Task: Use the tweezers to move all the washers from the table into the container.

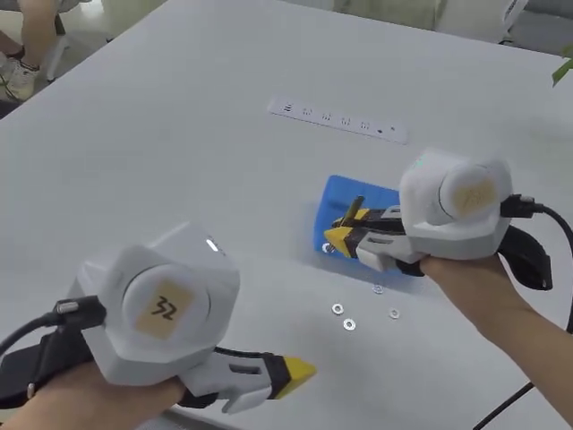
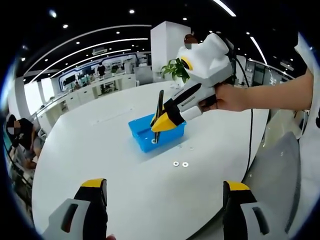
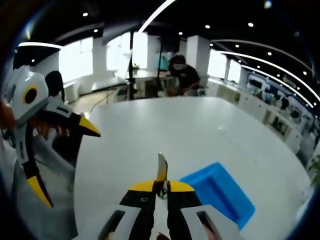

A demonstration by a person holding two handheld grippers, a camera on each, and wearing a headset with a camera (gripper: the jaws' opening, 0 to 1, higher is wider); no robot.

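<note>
Right now the washers point(image 1: 349, 324) lie loose on the white table point(image 1: 179, 134). I can count four small rings in the head view, just beside the near side of the blue container point(image 1: 345, 193). The tweezers point(image 2: 159, 107) are clamped between the jaws of my right gripper point(image 2: 161, 124), which are closed tight on them.

The left gripper view shows what the head view hides. There the tweezers stand almost upright, with the lower tip down at the container. I cannot tell if the tip carries a washer. In the right gripper view the other end of the tweezers rises between the closed yellow tips, and the container is to the right of them.

My right hand point(image 1: 466, 278) grips the handle from behind and points the gripper to the left, above the container. My left gripper point(image 2: 164, 185) is lower and nearer to me, well apart from the washers. Its jaws are spread wide and nothing is between them. My left hand point(image 1: 89, 394) holds it pointing to the right. Further away on the table lies a white power strip point(image 1: 338, 119).
</note>
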